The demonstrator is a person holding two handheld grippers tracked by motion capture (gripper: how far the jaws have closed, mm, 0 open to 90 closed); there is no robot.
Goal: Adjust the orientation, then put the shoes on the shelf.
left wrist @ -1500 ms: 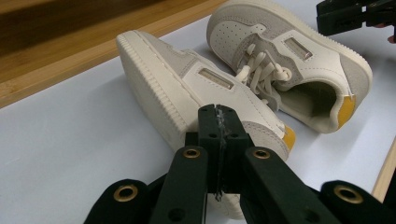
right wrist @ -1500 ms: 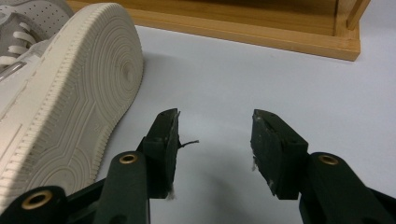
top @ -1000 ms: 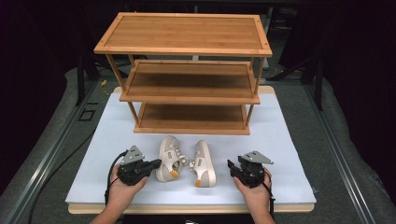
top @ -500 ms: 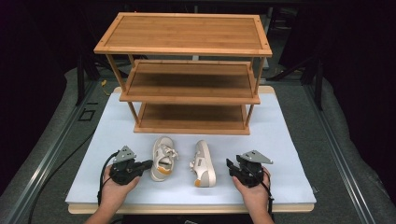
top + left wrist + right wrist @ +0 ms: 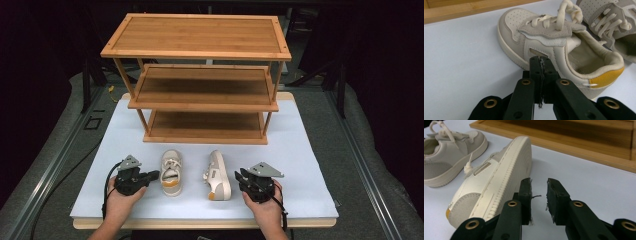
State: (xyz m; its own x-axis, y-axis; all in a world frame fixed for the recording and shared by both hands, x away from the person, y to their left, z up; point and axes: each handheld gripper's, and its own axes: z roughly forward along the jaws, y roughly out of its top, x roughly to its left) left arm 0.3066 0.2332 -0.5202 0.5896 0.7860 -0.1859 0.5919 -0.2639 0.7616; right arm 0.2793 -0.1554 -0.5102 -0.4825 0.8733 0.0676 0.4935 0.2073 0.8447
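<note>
2 small cream leather sneakers with yellow heel tabs lay on white table mat point(image 5: 300, 165), in front of 3-tier bamboo shoe rack point(image 5: 200, 80). Left sneaker point(image 5: 171, 171) stood upright on sole, long axis front-to-back, toe toward rack, heel toward person. Right sneaker point(image 5: 218, 175) lay tipped on side, sole facing right, toe also toward rack. Left gripper point(image 5: 153, 176) had jaws pressed together, empty, tips just beside left sneaker's flank. Right gripper point(image 5: 241, 177) had jaws slightly apart, holding nothing, just beside right sneaker's sole.
</note>
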